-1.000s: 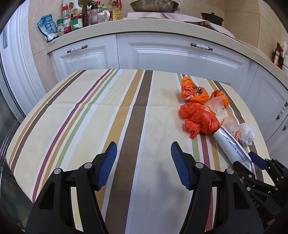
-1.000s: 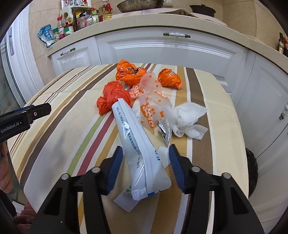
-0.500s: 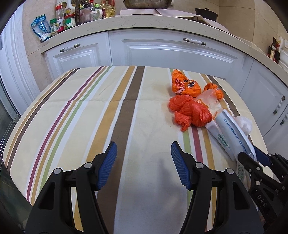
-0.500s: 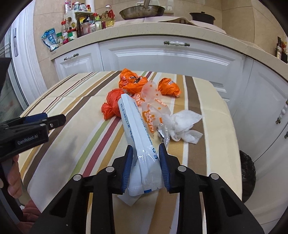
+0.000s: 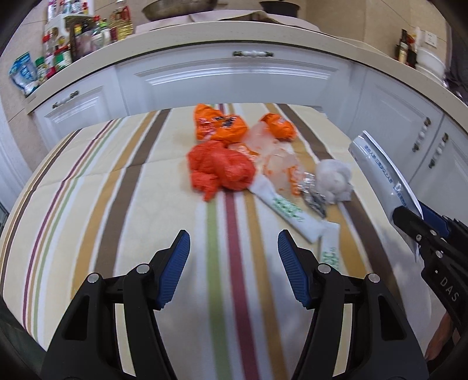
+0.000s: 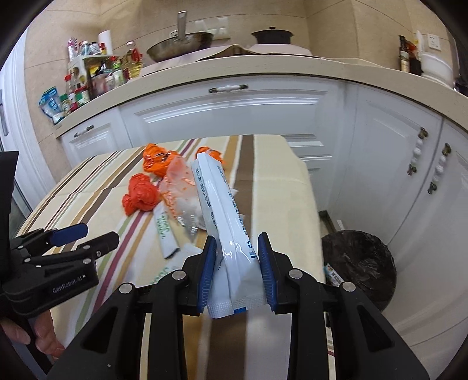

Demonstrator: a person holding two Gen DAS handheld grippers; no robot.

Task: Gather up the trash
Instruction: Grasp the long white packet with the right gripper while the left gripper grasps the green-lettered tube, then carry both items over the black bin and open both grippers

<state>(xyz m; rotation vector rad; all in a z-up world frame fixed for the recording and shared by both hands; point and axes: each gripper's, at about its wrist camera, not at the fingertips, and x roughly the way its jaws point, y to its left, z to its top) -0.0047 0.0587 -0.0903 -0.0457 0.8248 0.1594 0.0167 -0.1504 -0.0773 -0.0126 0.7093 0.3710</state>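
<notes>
Left gripper point(image 5: 231, 251): jaws wide apart, holding nothing, above the striped tablecloth point(image 5: 117, 181). Further right, orange bags point(image 5: 219, 172), paper sleeves point(image 5: 289, 210) and crumpled tissue point(image 5: 335, 176) lying on the cloth. Right gripper point(image 6: 237, 263): jaws clamped on a white packet point(image 6: 225, 210), lifted off the table. Far right, on the floor, a black-lined bin point(image 6: 359, 257).

White cabinets point(image 6: 234, 117) stand under a beige counter point(image 6: 292, 65) that curves around the room. Beige tiled wall point(image 6: 336, 23) behind. A striped cloth covers the surface point(image 5: 117, 190).
</notes>
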